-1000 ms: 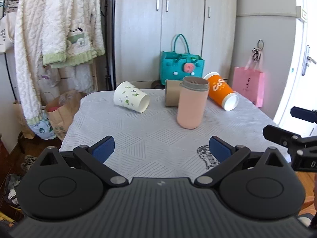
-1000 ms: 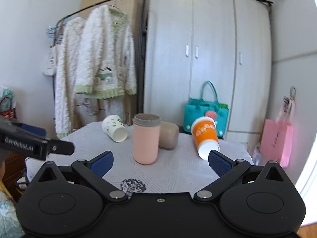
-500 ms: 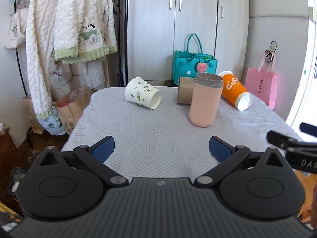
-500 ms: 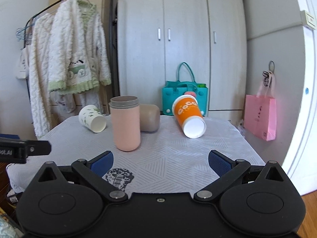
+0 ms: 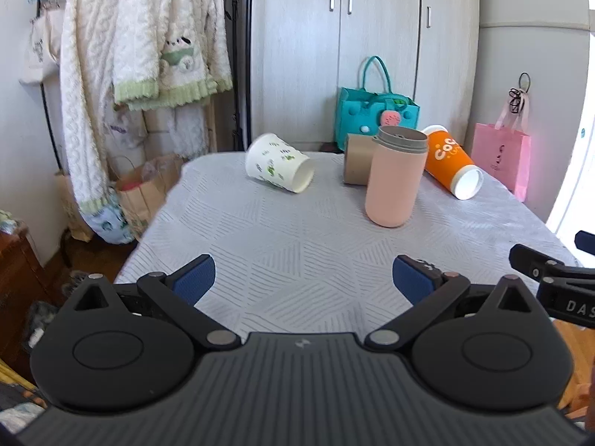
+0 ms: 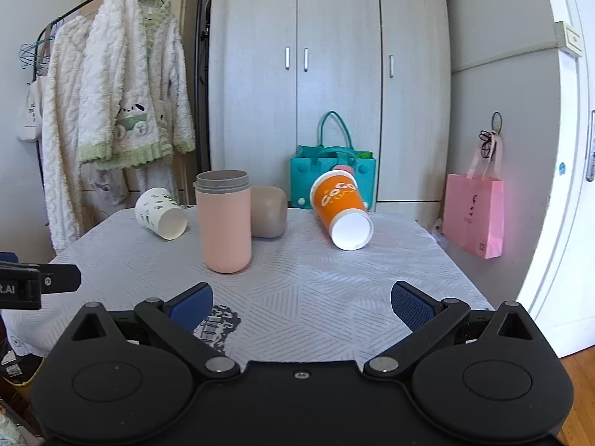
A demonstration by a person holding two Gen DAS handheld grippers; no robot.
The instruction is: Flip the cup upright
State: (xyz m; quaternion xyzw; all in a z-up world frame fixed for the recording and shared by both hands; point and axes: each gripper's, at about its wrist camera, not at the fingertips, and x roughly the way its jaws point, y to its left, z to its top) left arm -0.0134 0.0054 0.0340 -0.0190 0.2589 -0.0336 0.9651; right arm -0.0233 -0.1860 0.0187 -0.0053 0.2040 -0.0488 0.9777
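A white paper cup with green prints (image 5: pixel 279 167) (image 6: pixel 160 213) lies on its side at the table's far left. An orange paper cup (image 5: pixel 450 171) (image 6: pixel 342 210) lies on its side at the far right, mouth toward me. A beige cup (image 5: pixel 357 163) (image 6: pixel 268 211) lies on its side behind an upright pink tumbler (image 5: pixel 396 182) (image 6: pixel 223 221). My left gripper (image 5: pixel 303 280) is open and empty above the near table. My right gripper (image 6: pixel 301 304) is open and empty, well short of the cups; its finger shows in the left wrist view (image 5: pixel 550 278).
The table (image 5: pixel 297 238) has a grey patterned cloth with a dark print near the front (image 6: pixel 217 325). Behind stand a wardrobe (image 6: pixel 327 85), a teal bag (image 6: pixel 331 171), a pink bag (image 6: pixel 474 215) and hanging robes (image 5: pixel 141 55).
Both grippers have shifted; the left wrist view has swung so the cups sit more to the right and the right wrist view so they sit more central. Both stay open.
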